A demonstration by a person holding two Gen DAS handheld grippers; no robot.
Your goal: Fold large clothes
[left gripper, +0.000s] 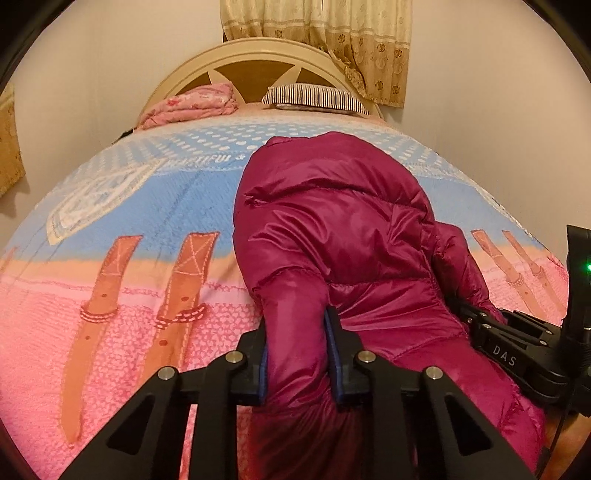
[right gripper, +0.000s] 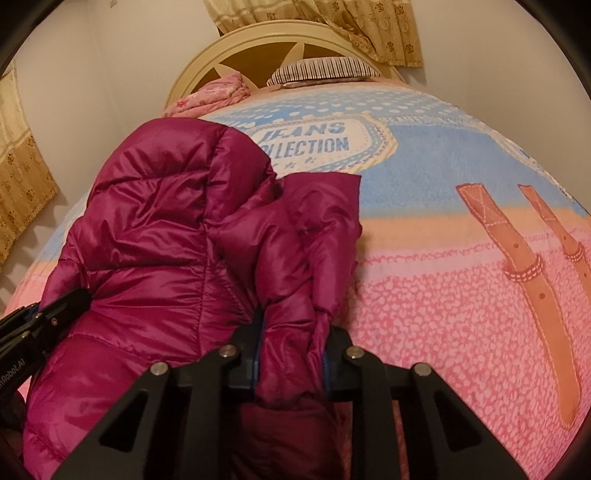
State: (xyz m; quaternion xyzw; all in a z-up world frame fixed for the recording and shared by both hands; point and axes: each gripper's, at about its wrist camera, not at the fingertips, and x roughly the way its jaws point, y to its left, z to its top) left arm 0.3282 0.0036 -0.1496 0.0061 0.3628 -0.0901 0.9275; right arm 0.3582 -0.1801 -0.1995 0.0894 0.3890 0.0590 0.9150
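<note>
1. The room is a bedroom: a cream arched headboard (left gripper: 255,55) under a beige patterned curtain (left gripper: 332,33), and a bed spread with a blue, peach and pink printed blanket (left gripper: 129,229) that carries everything.
2. At the head of the bed lie a folded pink floral quilt (left gripper: 192,103) and a dark-and-white striped pillow (left gripper: 314,98), well apart from my work.
3. The task's thing, a shiny magenta quilted down jacket (left gripper: 332,221), lies lengthwise along the middle of the bed, its near end toward me.
4. My left gripper (left gripper: 297,354) has its fingers pinched narrow on a puffy fold at the jacket's near left edge.
5. My right gripper (right gripper: 291,354) grips a bunched fold at the near right edge, beside a sleeve (right gripper: 325,206) that lies out on the blanket.
6. I judge the folding barely begun: both near corners are gripped, but the body looks unfolded, the sleeve untucked, and the lengthwise fold toward the headboard remains.
</note>
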